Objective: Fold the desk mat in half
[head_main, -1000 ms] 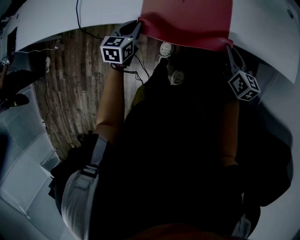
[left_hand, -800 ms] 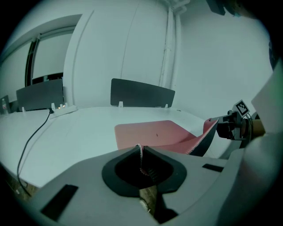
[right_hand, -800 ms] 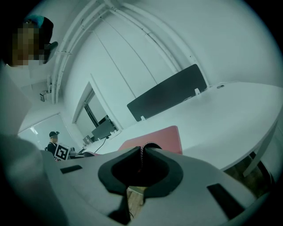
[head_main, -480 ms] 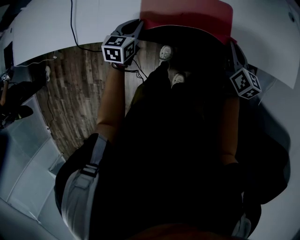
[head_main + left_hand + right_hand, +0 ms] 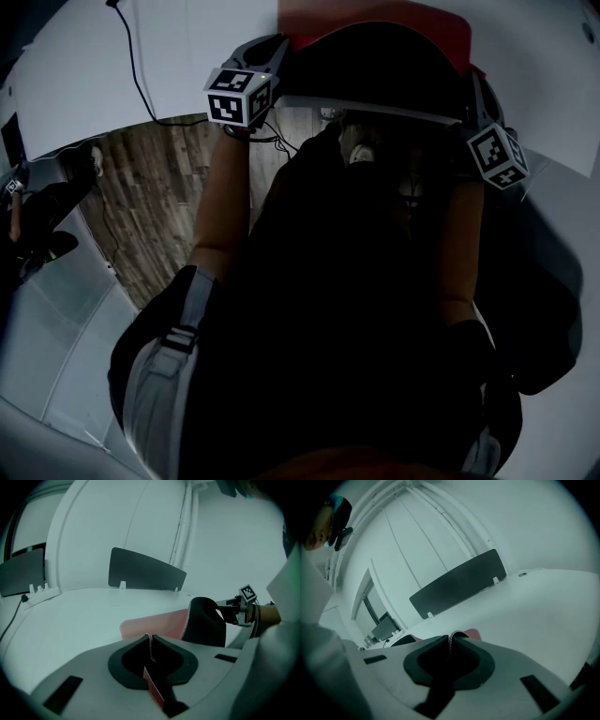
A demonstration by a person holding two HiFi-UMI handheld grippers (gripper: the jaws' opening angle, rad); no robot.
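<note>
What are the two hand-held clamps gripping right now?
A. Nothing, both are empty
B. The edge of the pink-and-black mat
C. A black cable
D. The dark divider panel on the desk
B: in each gripper's own view, the left gripper and the right gripper have their jaws pinched together on a thin stitched edge of the mat, whose pink side and black underside curl up over the white desk.

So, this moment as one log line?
left gripper: shut on mat | right gripper: shut on mat | mat: near edge raised off table
</note>
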